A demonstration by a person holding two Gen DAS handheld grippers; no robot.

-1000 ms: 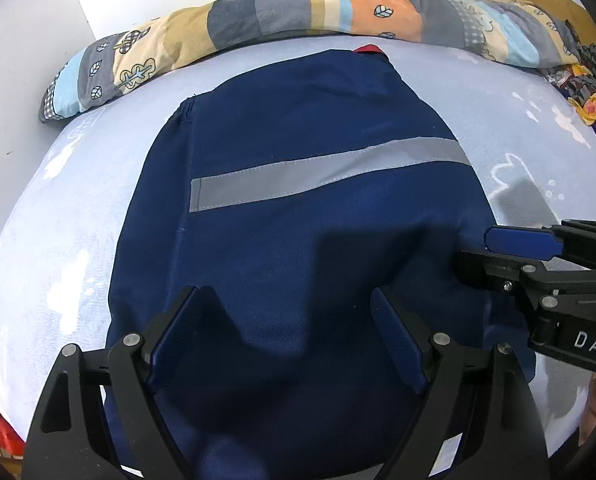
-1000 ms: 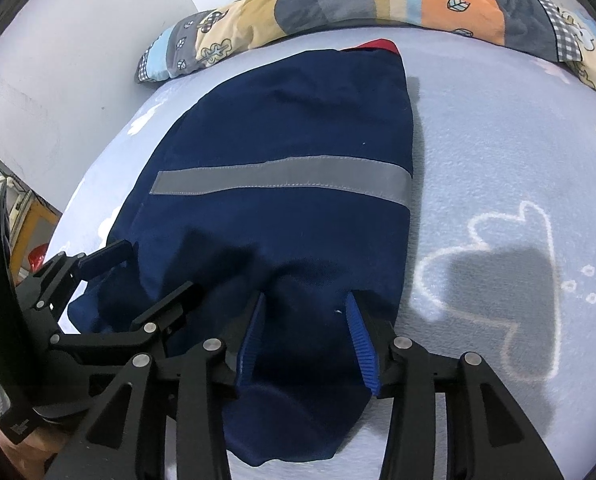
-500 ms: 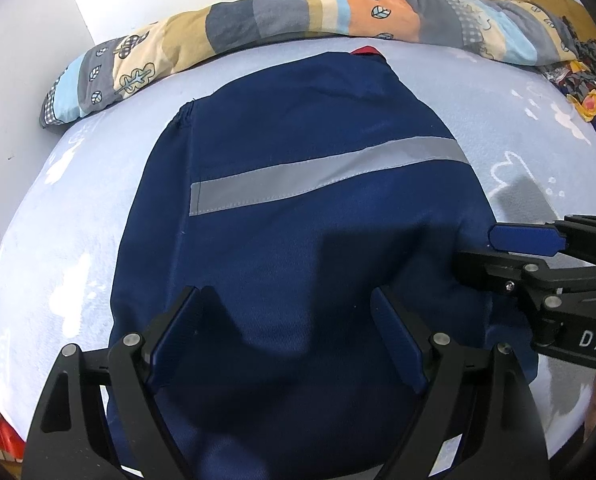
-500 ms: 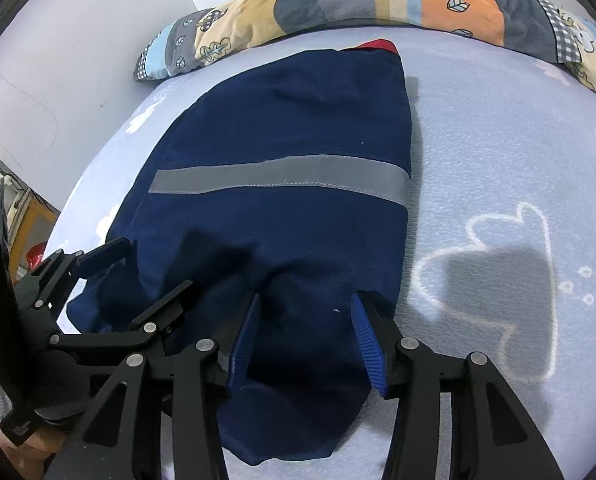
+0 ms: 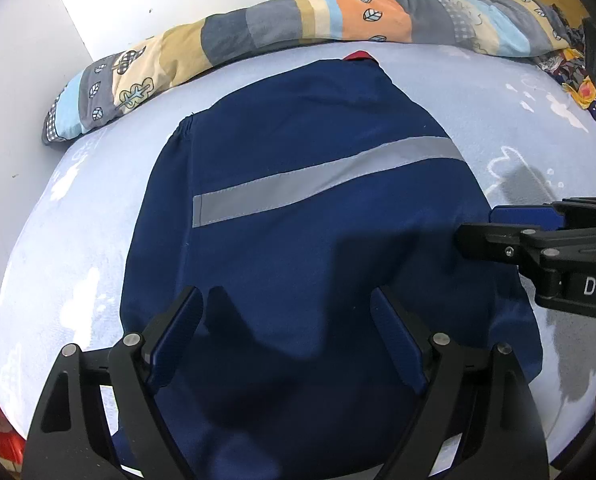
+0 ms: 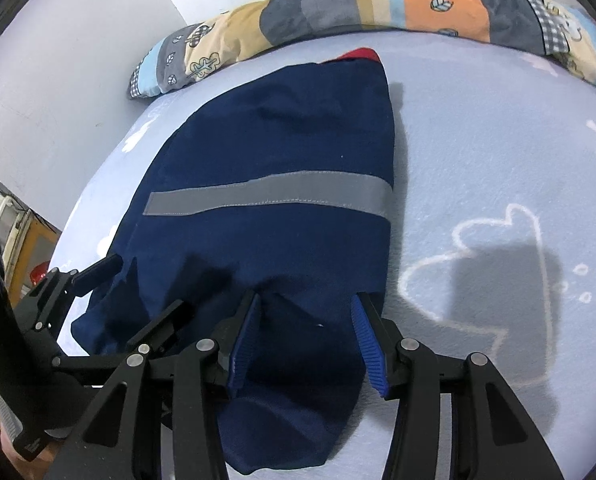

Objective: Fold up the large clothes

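My left tongs [image 5: 286, 324] hang spread wide above the near end of the navy garment [image 5: 317, 208], gripping nothing. My right tongs [image 6: 305, 332] have just been easing apart, with a fold of that cloth between the blue pads [image 6: 365, 336] at the near right edge; I cannot tell whether they still press it. The garment lies folded on a pale blue bedsheet [image 6: 497, 152], a grey stripe [image 5: 321, 180] across it, and a patchwork quilt [image 5: 258, 36] is rolled along the far edge.

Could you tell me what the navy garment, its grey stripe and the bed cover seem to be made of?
Navy garment: apparently woven workwear cloth, matte. Grey stripe: probably stitched reflective tape, smooth, faint sheen. Bed cover: fuzzy, likely fleece.
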